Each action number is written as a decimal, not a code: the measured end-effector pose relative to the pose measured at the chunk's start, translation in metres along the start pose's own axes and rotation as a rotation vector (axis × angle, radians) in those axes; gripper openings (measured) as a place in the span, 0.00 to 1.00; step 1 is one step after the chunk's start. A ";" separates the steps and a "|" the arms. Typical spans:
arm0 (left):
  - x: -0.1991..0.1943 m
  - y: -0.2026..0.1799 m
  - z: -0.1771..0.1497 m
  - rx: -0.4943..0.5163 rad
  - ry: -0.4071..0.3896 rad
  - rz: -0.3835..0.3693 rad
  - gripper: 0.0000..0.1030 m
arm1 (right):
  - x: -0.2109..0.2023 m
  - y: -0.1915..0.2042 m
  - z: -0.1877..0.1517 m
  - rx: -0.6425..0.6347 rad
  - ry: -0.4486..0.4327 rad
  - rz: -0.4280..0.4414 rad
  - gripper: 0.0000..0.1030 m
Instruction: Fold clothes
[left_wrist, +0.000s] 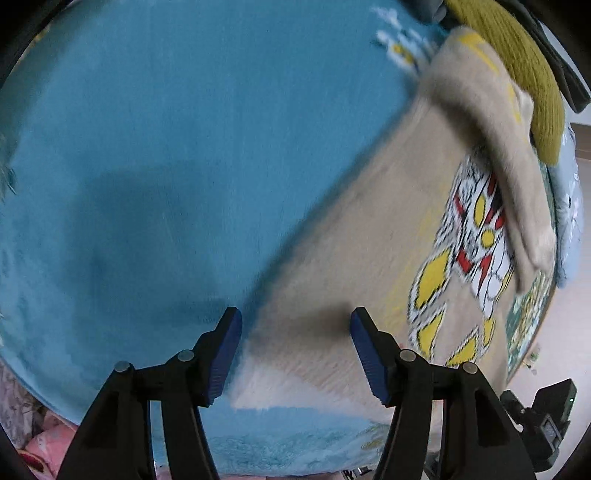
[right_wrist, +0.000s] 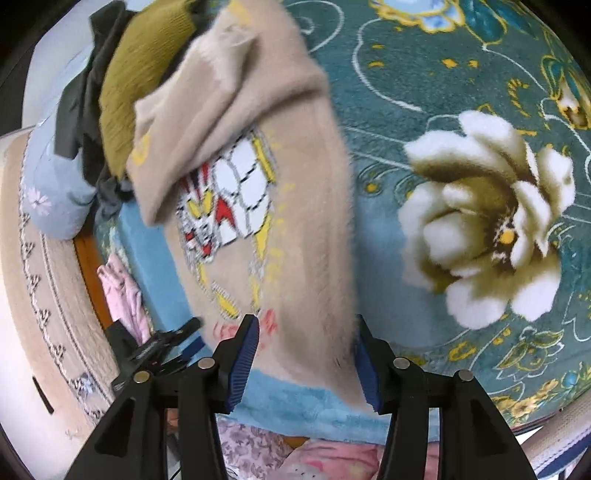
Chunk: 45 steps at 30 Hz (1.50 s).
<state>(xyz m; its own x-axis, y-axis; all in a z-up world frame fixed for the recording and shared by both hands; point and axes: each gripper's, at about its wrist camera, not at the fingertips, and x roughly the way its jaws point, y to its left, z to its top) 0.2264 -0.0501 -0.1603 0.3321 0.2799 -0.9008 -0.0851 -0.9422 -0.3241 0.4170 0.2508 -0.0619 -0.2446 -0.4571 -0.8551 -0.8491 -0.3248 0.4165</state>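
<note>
Both grippers, left gripper (left_wrist: 295, 328) and right gripper (right_wrist: 304, 334), hover with jaws spread wide, empty, over the beige sweater's (right_wrist: 310, 192) hem on the blue blanket (left_wrist: 177, 147).

Teal floral blanket (right_wrist: 424, 74), pale blue pillow (right_wrist: 59, 184), woven rug (right_wrist: 44, 288).

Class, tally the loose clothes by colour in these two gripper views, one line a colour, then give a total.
Beige: 1, the sweater
Olive yellow: 1, the knit
Dark grey: 1, the garment
Pink: 1, the cloth
Total: 4
</note>
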 end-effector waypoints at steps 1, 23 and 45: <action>0.002 0.002 -0.003 -0.004 0.007 -0.015 0.60 | -0.001 0.001 -0.004 -0.012 0.004 0.005 0.52; 0.004 0.021 -0.069 -0.027 -0.022 -0.028 0.14 | -0.003 -0.016 -0.031 0.004 -0.041 -0.158 0.22; 0.001 -0.016 -0.115 0.036 -0.051 0.030 0.08 | 0.022 -0.034 -0.038 0.051 0.016 -0.060 0.10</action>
<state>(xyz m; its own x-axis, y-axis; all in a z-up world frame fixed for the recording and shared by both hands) 0.3361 -0.0562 -0.1226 0.2805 0.2619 -0.9234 -0.1283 -0.9432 -0.3065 0.4586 0.2202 -0.0836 -0.1851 -0.4518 -0.8727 -0.8848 -0.3099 0.3481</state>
